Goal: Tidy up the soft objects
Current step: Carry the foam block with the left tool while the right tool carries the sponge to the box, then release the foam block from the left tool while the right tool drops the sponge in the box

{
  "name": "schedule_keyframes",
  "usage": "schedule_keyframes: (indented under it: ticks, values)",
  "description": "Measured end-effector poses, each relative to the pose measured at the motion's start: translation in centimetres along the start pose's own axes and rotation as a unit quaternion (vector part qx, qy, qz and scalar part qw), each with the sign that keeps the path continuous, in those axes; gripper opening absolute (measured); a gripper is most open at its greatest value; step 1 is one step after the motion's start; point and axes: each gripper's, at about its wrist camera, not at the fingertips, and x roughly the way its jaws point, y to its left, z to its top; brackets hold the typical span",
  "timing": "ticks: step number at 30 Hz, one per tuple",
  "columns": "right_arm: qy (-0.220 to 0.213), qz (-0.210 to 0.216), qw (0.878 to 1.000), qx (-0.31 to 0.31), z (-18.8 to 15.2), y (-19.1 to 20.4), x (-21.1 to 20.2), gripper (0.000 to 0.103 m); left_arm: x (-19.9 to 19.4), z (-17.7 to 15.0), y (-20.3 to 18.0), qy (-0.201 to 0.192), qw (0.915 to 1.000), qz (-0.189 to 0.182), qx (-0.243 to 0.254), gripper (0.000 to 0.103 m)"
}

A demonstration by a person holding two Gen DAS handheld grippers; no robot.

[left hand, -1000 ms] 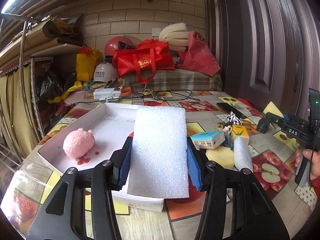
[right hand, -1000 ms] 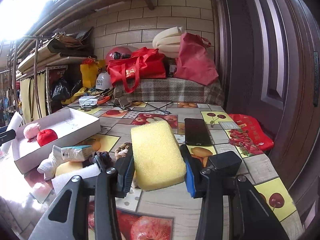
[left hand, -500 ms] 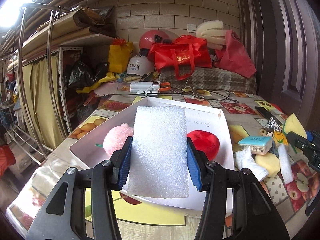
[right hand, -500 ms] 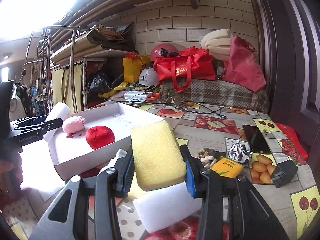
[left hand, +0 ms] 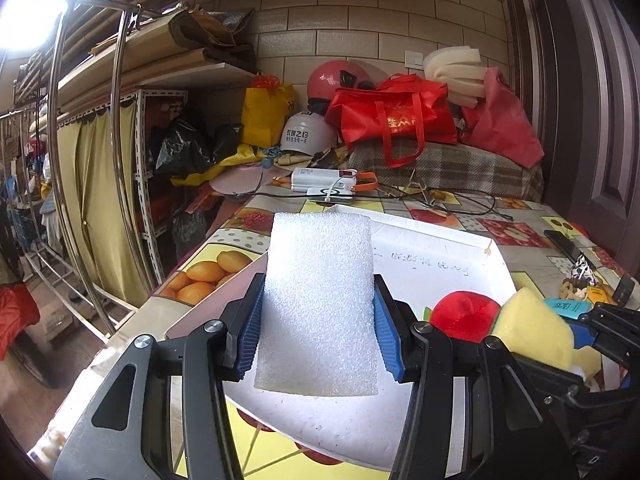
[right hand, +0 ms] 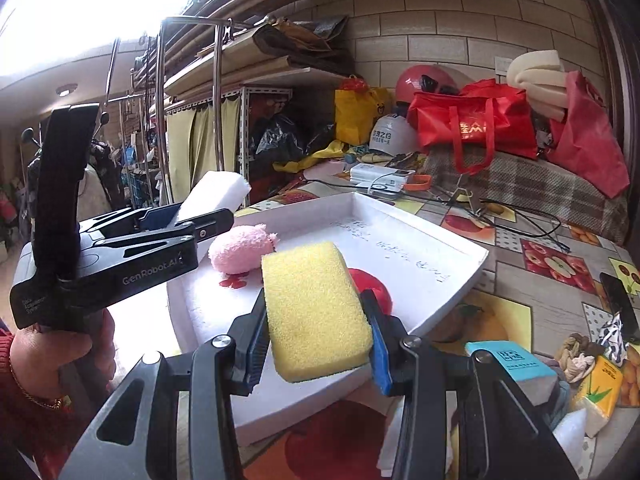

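My left gripper (left hand: 318, 330) is shut on a white foam pad (left hand: 318, 300), held over the near left part of a shallow white box (left hand: 436, 256). A red plush ball (left hand: 464, 314) lies in the box at the right. My right gripper (right hand: 316, 340) is shut on a yellow sponge (right hand: 316, 328) above the box's near edge (right hand: 460, 280). Inside the box a pink plush toy (right hand: 240, 254) rests behind the sponge, and the red plush ball (right hand: 372, 284) is half hidden by it. The left gripper (right hand: 192, 220) with the white foam pad (right hand: 214, 194) shows at the left, over the box's left side.
Loose items lie on the fruit-print tablecloth right of the box: a teal-topped box (right hand: 516, 364), a yellow packet (right hand: 600, 384), a black phone (right hand: 618, 300). Red bags (left hand: 394, 118), helmets (left hand: 308, 134) and cables (left hand: 452, 200) crowd the table's far end. A metal rack (left hand: 120, 152) stands left.
Both grippers have swung left from the loose items to above the white box, carrying the foam pad and the yellow sponge. The right gripper now sits close beside the left one.
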Motion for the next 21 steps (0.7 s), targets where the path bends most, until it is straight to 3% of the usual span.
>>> schedule_keyframes:
  ticks: [5,10,16,21]
  values:
    - [0.064,0.034,0.997,-0.014,0.4,1.1,3.2,0.042,1.2,0.6,-0.3,0.009,0.9998,-0.017,0.004,0.050]
    - [0.107,0.011,0.994,0.012,0.5,-0.1,5.2,0.042,2.4,1.0,-0.7,0.022,0.9991,-0.035,0.013,0.050]
    - [0.081,-0.087,0.988,0.097,1.4,-4.4,5.6,0.042,3.1,1.2,-0.7,0.036,0.9980,-0.051,0.013,0.050]
    - [0.075,-0.087,0.987,0.115,1.3,-4.7,5.1,0.043,4.1,1.5,-1.7,0.045,0.9970,-0.056,0.029,0.050]
